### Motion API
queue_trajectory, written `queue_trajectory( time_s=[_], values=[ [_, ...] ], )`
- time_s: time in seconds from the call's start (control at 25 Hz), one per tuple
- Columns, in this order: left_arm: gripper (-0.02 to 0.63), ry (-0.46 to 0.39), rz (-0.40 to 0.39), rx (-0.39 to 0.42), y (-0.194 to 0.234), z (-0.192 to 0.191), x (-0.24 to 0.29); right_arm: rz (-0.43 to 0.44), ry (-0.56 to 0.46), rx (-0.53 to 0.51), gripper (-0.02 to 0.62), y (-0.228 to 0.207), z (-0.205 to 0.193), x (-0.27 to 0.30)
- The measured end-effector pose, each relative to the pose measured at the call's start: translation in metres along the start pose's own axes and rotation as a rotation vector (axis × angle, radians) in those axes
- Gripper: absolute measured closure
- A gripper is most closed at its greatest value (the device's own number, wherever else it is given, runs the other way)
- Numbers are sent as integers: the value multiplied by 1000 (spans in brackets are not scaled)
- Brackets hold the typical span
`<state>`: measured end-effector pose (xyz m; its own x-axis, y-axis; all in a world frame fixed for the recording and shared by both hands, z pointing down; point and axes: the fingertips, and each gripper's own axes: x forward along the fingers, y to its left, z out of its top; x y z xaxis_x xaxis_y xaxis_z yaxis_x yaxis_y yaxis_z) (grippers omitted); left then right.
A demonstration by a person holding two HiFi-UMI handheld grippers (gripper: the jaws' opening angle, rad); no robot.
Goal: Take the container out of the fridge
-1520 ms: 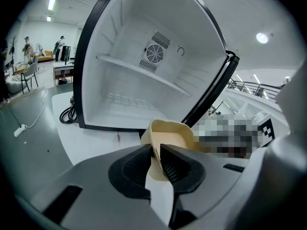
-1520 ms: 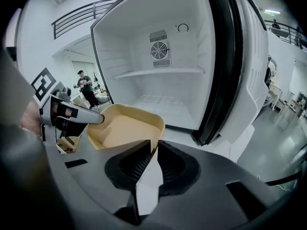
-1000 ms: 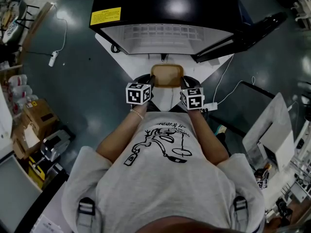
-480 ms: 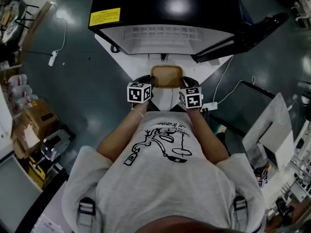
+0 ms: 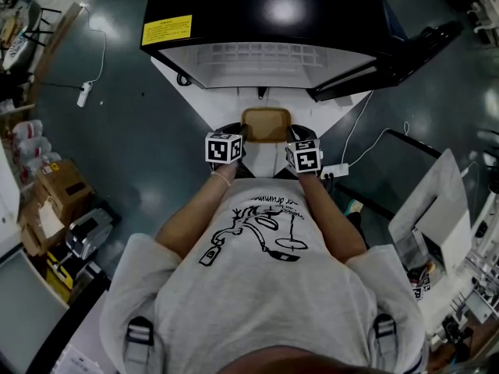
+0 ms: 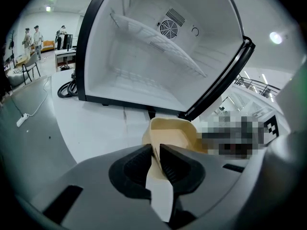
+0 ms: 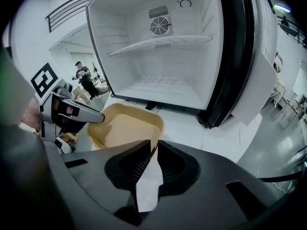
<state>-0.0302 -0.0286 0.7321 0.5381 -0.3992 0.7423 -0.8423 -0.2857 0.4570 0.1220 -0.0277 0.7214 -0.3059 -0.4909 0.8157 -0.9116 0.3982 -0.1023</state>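
pinching the container from both sides, your two grippers have their fingers almost together, with only its thin wall between the pads. your left gripper is clamped on the container's left rim and your right gripper on its right rim, and in each gripper view the tan wall runs straight through the narrow slot between the fingers. the container hangs roughly level between the left marker cube and the right marker cube. it is outside the fridge, just on its near side, above the white sheet on the floor. the fridge stands open, with its door swung out to the right. against a second ago, little differs: both grips look the same, the container is in about the same place in front of the open fridge, and the right marker cube has edged slightly left and farther, closing in a touch on the container.
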Motion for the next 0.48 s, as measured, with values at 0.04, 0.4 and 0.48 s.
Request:
queue_trajectory(
  time_s=[0.04, 0.4, 0.48],
  values=[
    [541, 5, -1, -1, 1, -2, 2, 0, 4, 0, 533, 0, -2, 1],
    [541, 35, 0, 5, 7, -8, 15, -5, 24, -11, 534, -3, -8, 13],
    [541, 41, 3, 5, 7, -9, 17, -7, 29, -13, 534, -4, -9, 15]
  ],
)
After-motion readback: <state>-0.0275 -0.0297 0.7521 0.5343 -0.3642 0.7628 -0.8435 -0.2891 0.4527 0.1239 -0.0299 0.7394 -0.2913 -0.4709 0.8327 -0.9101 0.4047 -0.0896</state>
